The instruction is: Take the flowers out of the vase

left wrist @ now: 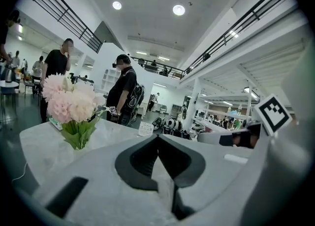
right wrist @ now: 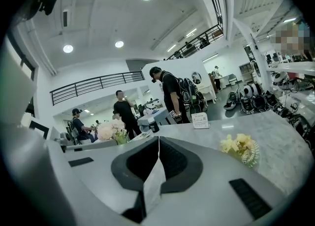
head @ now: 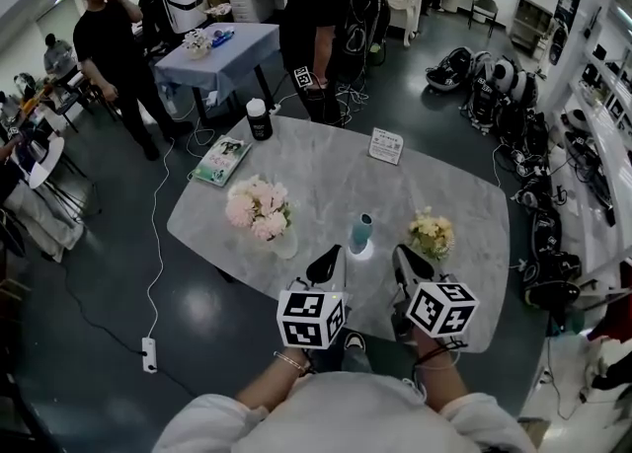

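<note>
Your left tongs (head: 324, 265) and right tongs (head: 407, 262) are both closed, holding nothing — pink flowers (head: 259, 208) sit in their vase (head: 284, 243) on the desk (head: 326, 170).

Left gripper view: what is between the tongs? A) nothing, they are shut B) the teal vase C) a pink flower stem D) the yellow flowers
A: the left gripper has its tongs pressed together with nothing between them; the pink flowers stand apart on the table.
</note>
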Motion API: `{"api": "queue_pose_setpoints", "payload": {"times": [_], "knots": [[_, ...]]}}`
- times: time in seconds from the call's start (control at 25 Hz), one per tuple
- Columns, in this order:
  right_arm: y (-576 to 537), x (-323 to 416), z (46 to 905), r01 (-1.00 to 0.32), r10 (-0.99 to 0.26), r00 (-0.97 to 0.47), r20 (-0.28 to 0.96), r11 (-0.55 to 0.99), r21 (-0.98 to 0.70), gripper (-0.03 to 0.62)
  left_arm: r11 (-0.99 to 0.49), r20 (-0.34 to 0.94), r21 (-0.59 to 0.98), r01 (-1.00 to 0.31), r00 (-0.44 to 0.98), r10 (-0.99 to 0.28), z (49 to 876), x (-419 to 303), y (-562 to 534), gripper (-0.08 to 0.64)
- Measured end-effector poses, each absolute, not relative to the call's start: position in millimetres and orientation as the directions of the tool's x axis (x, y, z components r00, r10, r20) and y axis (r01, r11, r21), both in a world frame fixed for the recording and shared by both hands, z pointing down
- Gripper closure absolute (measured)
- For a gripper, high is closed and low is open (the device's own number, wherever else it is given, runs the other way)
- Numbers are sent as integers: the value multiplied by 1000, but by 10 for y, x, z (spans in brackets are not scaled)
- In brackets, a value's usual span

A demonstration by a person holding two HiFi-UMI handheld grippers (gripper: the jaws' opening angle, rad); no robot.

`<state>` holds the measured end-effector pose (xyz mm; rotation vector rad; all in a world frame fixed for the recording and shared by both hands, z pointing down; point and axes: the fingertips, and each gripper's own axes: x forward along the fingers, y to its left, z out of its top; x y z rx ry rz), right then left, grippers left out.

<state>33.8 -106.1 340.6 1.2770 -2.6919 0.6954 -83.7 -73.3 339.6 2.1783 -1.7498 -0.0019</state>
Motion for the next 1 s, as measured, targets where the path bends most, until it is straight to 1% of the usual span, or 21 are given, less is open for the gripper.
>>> {"api": "queue_pose_setpoints", "payload": {"times": [0.24, 0.4, 0.56, 1.0], "knots": [[-1033, 307, 3405, -756, -716, -644, 270, 543, -365, 583, -184, 220, 250, -951, 241, -945, 3396, -849, -694, 551], [-1050, 290, 3463, -764, -717, -637, 284, 536, -359, 583, -194, 227, 199, -961, 237, -945, 3415, -860, -715, 552], [-1073, 257, 3483, -765, -716, -636, 288, 534, -360, 583, -209, 214, 238, -949, 261, -941, 3426, -868, -733, 552], [-1110, 233, 3540, -749, -695, -654, 298, 541, -382, 584, -156, 235, 238, -959, 212, -948, 3497, -940, -766, 552]]}}
